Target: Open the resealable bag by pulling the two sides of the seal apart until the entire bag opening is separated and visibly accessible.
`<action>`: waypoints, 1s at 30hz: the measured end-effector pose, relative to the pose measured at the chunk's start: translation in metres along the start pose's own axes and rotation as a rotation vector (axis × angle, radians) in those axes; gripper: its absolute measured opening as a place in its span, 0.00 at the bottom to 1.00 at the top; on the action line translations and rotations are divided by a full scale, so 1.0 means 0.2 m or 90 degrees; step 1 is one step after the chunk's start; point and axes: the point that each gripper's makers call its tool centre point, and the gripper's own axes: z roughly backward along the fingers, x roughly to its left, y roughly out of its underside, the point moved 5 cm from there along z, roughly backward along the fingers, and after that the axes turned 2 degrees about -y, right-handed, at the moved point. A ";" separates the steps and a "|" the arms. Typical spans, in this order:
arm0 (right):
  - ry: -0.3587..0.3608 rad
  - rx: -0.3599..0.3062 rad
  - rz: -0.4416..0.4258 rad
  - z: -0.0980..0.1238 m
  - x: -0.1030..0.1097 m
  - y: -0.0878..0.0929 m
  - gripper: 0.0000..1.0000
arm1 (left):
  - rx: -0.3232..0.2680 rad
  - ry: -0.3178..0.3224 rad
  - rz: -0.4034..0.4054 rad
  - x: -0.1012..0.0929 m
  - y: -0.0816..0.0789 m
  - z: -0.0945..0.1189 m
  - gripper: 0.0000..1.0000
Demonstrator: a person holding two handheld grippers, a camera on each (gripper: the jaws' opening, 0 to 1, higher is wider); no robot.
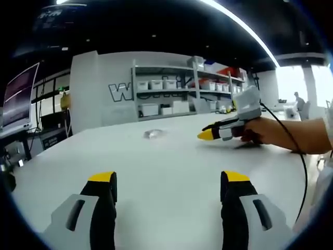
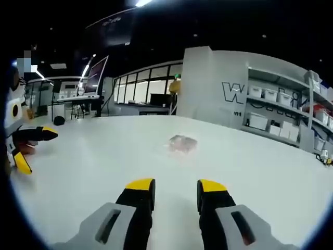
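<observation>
Bag (image 2: 182,143) flat on white table (image 2: 250,177), untouched, well ahead of both grippers. Left gripper (image 1: 169,183) jaws wide apart; right gripper (image 2: 175,190) jaws slightly apart, empty. We approach low from opposite sides of bag, each aiming for one seal lip.

left gripper (image 1: 169,182) has its yellow-tipped jaws spread wide apart, nothing between them. right gripper (image 2: 175,190) sits with jaws only a narrow gap apart, also holding nothing. ahead and to the right of the left claw, a hand (image 1: 258,130) grips the right gripper's handle.
</observation>
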 end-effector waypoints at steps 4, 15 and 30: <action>0.001 -0.002 0.000 0.00 0.00 0.00 0.30 | 0.001 -0.001 -0.003 0.00 0.00 0.00 0.81; 0.002 0.001 -0.001 -0.05 -0.01 -0.01 0.30 | 0.004 0.000 -0.004 0.00 0.01 0.00 0.81; 0.008 -0.002 -0.004 -0.04 -0.01 0.00 0.29 | 0.004 0.000 -0.002 0.00 0.01 0.00 0.81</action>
